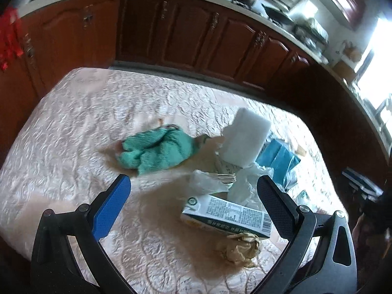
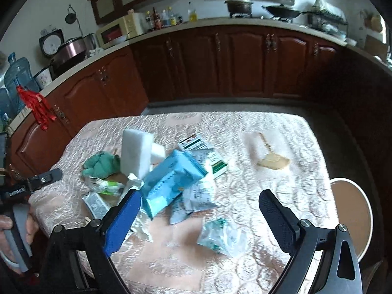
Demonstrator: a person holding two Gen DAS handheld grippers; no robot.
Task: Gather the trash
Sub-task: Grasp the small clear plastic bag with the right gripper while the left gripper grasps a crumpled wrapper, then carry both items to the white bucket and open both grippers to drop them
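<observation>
Trash lies in a pile on the quilted table (image 1: 73, 127). In the left wrist view a white and green carton (image 1: 227, 216) lies between my open left gripper's (image 1: 193, 183) fingers, with a crumpled brown paper ball (image 1: 241, 248) just in front of it and a clear plastic wrapper (image 1: 208, 183) behind. A white foam block (image 1: 245, 138) stands upright beside a green cloth (image 1: 156, 149). In the right wrist view my right gripper (image 2: 199, 202) is open and empty above a blue packet (image 2: 171, 176), white wrappers (image 2: 199, 193) and a crumpled green-printed bag (image 2: 221, 236).
A small wooden brush (image 2: 272, 160) lies apart on the table's right side (image 2: 294, 196). A round stool (image 2: 352, 210) stands at the table's right edge. Dark wooden kitchen cabinets (image 2: 220, 63) run behind the table. The hand holding the left gripper (image 2: 14, 223) shows at far left.
</observation>
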